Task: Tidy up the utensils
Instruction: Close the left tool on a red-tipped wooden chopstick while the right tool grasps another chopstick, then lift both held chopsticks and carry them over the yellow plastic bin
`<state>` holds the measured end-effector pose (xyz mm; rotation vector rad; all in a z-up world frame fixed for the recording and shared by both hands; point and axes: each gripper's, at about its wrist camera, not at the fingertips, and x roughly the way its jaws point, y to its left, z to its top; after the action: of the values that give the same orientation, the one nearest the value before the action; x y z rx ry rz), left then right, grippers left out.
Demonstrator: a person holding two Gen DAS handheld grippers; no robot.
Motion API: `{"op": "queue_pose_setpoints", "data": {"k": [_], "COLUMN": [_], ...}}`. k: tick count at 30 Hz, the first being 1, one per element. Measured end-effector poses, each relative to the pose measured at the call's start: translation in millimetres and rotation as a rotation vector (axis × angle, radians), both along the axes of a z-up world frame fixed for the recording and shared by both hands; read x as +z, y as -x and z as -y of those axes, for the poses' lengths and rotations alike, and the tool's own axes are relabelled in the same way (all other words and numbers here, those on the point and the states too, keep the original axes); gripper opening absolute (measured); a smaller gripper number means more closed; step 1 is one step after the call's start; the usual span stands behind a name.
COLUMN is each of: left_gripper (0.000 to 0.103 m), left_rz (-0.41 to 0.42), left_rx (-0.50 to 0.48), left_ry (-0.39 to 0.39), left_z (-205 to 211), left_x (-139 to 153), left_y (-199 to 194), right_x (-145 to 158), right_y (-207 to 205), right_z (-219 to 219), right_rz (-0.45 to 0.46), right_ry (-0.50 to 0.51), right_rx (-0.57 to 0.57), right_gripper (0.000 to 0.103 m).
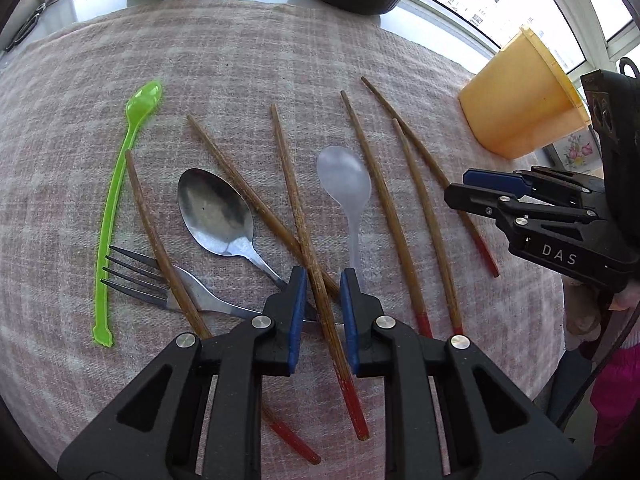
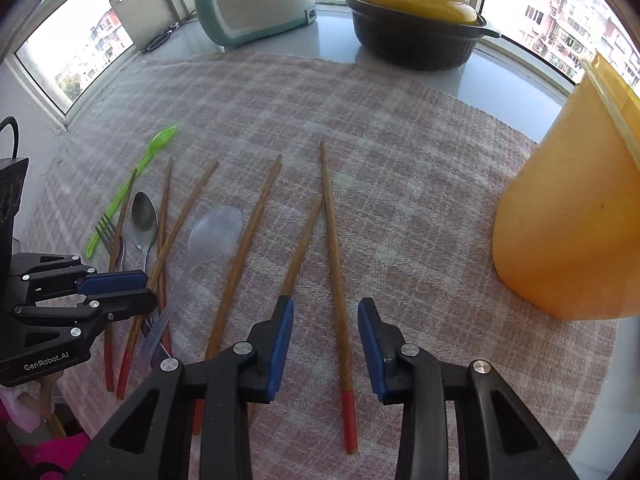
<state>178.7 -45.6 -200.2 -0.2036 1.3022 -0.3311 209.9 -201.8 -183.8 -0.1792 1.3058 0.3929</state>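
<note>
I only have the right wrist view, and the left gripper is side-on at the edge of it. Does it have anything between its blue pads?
Observer: Yes. The left gripper straddles one red-tipped wooden chopstick, which runs lengthwise between the pads.
Operator: Clamped yet?
Observer: No. The jaws are open, with cloth showing on both sides of the stick.
Operator: Anything tangled with it?
Observer: A second wooden chopstick crosses it just ahead of the pads, and the steel spoon has its handle reaching the pad on that side.
</note>
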Motion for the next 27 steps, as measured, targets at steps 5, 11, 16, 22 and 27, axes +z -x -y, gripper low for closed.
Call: {"op": "queue_pose_setpoints", "data": {"k": [5,11,16,22,27], "left_gripper": [0.011,0.009,0.004,0.004,0.004], "left_rz": [-0.017,-0.030,-0.021,0.004,0.037], "left_rx": [0.002,0.023,0.068,0.144,0.218], "left_ry": [0.009,0.032,0.035,0.039,0.064], "left_z": [4.0,4.0,-5.2,-15.5,-22.1], "left_x": [-5.2,-9.7,-5.6,0.6,11.5], "left_y": [-5.3,-11.3,-4.7,7.3,25.4], "right_x": [-10.0,-18.7,-19.2,-17.4,-11.6], "right_y": [-8.4,-17.7,-20.0,-14.4,-3.6], "right_z": [-6.0,-7.0,-8.2,2.7,10.8], "right_rz": [-0.020,-0.040,-0.039,-0.050,-0.042], "right_ry": [0.039,0.048,0.063,0.005,-0.046], "right_rx": [0.002,0.004,0.018,0.019,0.028], "right_gripper": [0.031,0.025,0.007,0.004,0.004]}}
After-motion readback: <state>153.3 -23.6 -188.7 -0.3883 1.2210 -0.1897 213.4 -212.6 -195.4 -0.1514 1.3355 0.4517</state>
